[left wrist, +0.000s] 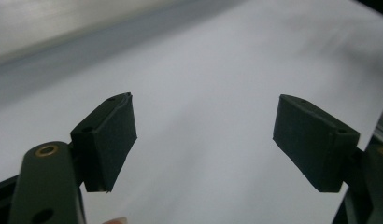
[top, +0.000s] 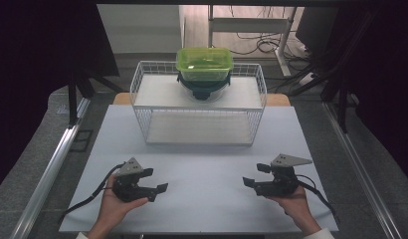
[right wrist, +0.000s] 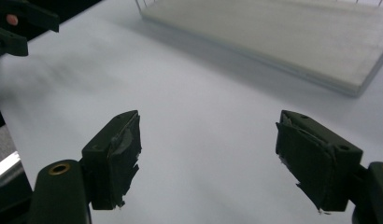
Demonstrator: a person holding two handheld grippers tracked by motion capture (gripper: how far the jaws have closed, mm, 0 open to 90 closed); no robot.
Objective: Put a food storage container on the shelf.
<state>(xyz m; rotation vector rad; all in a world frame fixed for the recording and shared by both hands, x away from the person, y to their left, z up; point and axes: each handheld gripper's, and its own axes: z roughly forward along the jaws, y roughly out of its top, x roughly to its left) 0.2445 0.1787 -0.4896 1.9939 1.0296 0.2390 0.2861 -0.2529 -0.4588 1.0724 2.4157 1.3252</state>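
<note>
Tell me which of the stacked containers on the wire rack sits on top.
The green container sits on top, its translucent lime-green body set over the dark one beneath it, on the upper shelf of the white wire rack.

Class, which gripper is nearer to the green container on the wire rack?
Neither clearly: left gripper sits low left of the green container, right gripper low right, both well short of the wire rack.

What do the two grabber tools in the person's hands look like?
Both are black. The left gripper and the right gripper each carry a grey three-cornered plate on top and trail a black cable. Their jaws end in blocky dark pads, frayed on the right one. White sleeve cuffs peek in at the wrists.
</note>
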